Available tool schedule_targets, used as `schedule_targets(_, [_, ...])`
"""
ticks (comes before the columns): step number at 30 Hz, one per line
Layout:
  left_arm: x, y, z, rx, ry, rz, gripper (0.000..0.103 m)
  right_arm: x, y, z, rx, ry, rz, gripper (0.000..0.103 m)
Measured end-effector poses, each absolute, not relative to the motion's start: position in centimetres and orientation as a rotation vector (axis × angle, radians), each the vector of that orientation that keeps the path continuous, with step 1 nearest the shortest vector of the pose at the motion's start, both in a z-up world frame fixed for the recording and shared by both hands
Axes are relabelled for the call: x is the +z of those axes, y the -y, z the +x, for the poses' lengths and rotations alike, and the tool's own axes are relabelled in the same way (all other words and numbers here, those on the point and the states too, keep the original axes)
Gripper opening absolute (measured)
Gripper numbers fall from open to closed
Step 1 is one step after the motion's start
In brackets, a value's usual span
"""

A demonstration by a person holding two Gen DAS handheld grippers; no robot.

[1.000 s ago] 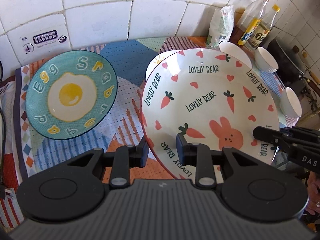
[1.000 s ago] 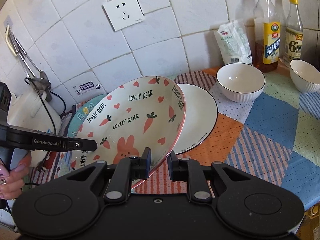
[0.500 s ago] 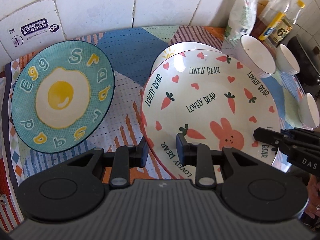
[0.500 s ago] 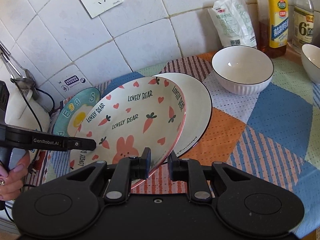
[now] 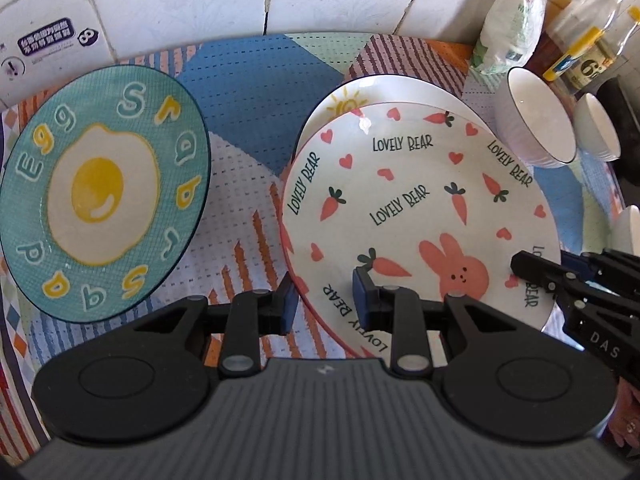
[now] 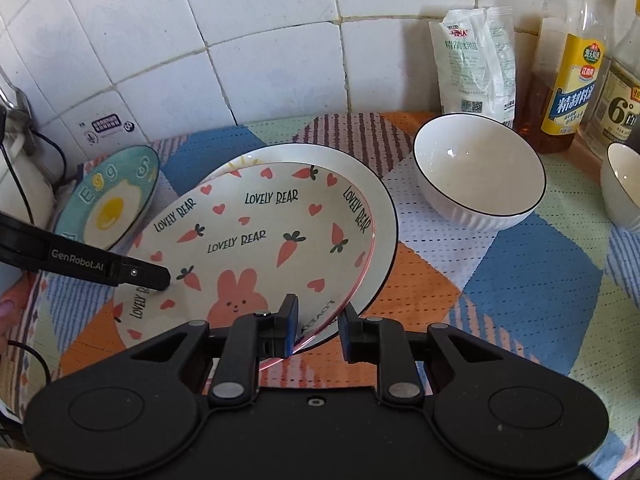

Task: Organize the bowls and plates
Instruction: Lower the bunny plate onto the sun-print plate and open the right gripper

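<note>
Both grippers hold the "Lovely Bear" rabbit plate (image 5: 416, 208) by its near rim, over a white black-rimmed plate (image 5: 392, 90). My left gripper (image 5: 324, 306) grips the rim's left side; my right gripper (image 6: 318, 330) grips the right side, seen in the right wrist view (image 6: 260, 240) above the white plate (image 6: 382, 216). The bear plate sits low, tilted, nearly resting on the white plate. A teal egg plate (image 5: 96, 196) lies to the left. A white bowl (image 6: 478, 172) stands to the right.
Two more white bowls (image 5: 598, 132) (image 5: 630, 232) sit at the far right. A salt bag (image 6: 476, 60) and two bottles (image 6: 568, 60) stand against the tiled wall. A patterned mat (image 6: 520, 280) covers the counter. A white appliance with cables (image 6: 20, 184) is at the left.
Both grippers have lowered the bear plate and moved it right, over the white plate. The tilt has lessened and the cameras are closer to the counter.
</note>
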State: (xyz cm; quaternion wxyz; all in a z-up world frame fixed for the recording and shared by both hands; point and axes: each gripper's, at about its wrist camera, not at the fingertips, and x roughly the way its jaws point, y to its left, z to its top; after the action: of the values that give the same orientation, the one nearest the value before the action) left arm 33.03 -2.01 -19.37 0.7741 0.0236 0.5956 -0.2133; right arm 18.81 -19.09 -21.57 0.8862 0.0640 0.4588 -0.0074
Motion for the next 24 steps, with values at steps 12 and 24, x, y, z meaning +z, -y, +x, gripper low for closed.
schedule_targets(12, [-20.2, 4.1, 33.2, -0.402, -1.310, 0.126, 0.027, -22.7, 16.4, 20.7, -0.106, -1.091, -0.105, 0.037])
schedule_targets(24, [-17.8, 2.0, 31.1, -0.456, -1.283, 0.191, 0.026, -19.9, 14.8, 17.3, -0.293, -0.930, 0.027, 0.040])
